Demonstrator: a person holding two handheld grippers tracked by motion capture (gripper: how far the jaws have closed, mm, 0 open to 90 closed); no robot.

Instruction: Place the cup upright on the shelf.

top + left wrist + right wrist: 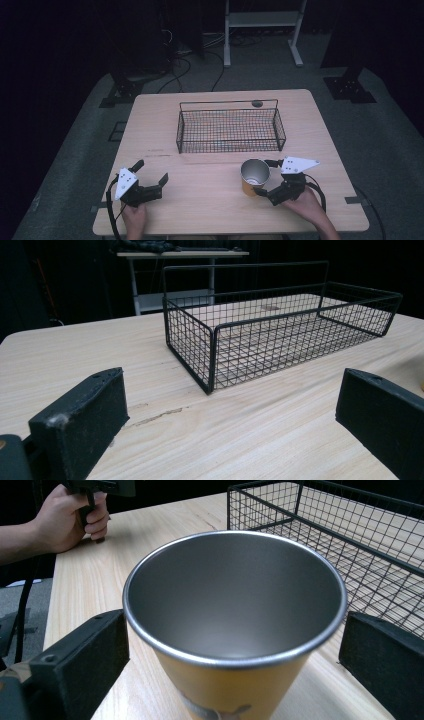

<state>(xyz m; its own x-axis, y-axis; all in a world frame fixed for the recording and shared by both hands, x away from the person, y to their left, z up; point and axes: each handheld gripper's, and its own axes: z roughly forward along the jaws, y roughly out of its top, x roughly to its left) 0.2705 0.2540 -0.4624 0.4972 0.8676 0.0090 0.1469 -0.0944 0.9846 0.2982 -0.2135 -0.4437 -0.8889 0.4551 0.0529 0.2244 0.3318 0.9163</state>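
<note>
One wooden table [210,200] carries one black wire basket [230,127] and, just in front of it, one upright yellow cup [254,177] with a steel inside. Two grippers: the right gripper [264,176] straddles the cup, jaws spread, not clamped; the left gripper [151,171] gapes, holding nothing. The cup's printed design is cut off.

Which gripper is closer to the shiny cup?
The right gripper: its open jaws stand on either side of the cup. The left gripper rests far off, near the table's other front corner, jaws open on nothing.
</note>
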